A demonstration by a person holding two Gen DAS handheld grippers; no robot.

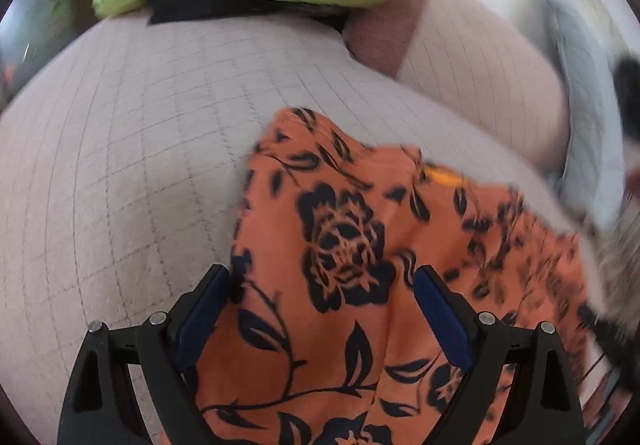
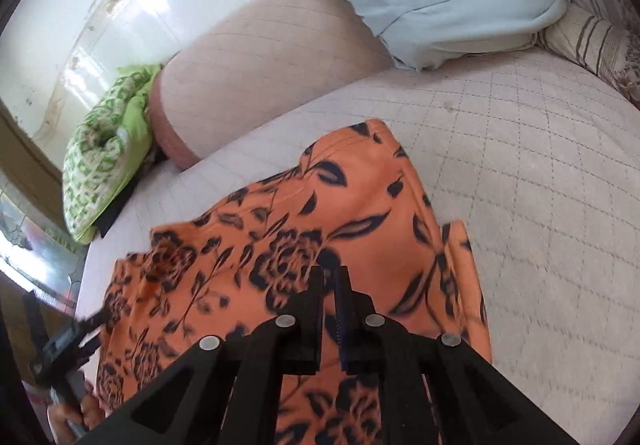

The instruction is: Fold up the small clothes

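The thin orange garment with black floral print (image 2: 312,229) lies spread on the quilted beige bed (image 2: 540,165). It looks light, limp and slippery, best pinched at a hem or corner. The right tool (image 2: 330,277) is pinched closed on a fold; the left tool (image 1: 320,285) gapes wide, empty.

Both wrist cameras tilt steeply down, close over the bed (image 1: 120,165); they share the orange floral garment (image 1: 340,245) and green pillow (image 2: 100,173) from opposite sides
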